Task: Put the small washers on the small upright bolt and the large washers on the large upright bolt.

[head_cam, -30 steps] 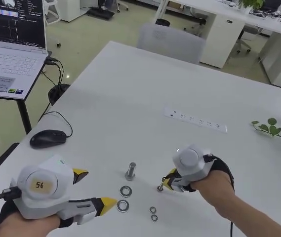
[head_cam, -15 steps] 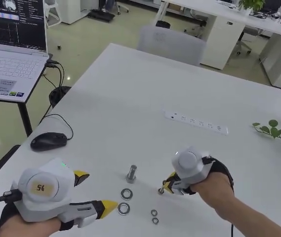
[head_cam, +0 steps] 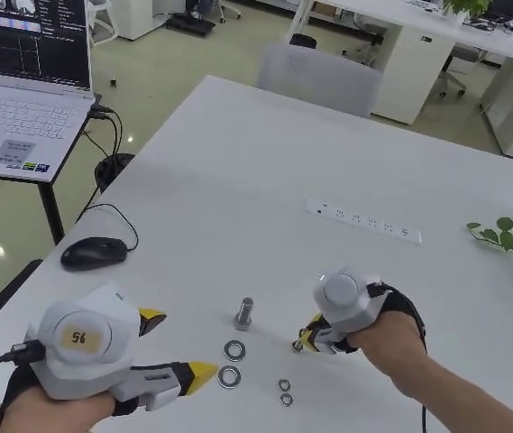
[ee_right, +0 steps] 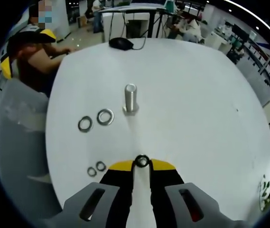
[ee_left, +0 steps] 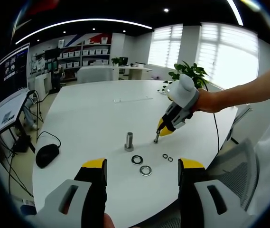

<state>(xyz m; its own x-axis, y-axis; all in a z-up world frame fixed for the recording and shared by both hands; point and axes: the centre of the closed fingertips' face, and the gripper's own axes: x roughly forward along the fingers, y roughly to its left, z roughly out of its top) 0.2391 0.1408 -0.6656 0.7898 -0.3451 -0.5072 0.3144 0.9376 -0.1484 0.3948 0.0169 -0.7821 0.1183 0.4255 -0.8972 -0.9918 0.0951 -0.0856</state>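
White tabletop point(head_cam: 265, 162) carries all the parts loose, straight on its surface. The left gripper point(head_cam: 175, 345) hovers at the near left with its yellow-tipped fingers point(ee_left: 95, 165) spread wide and holding nothing. At the near right, the right gripper point(head_cam: 308, 338) has its fingers clenched on the top of the small bolt point(head_cam: 297, 346), which stands on the tabletop to the right of the large bolt point(head_cam: 243, 313). The large bolt stands upright on its head, its shaft bare. Two large washers point(head_cam: 234, 349) lie flat just on its near side, one beyond the other, close to the left fingertips. Two small washers point(head_cam: 284, 385) lie close together, on the near side of the small bolt and right of the large ones. All four look like thin, stiff, light steel rings that would probably skid on the smooth surface. A pinch across the outer rim, tipping one edge up, seems the surest hold, and the small pair leaves the least margin.
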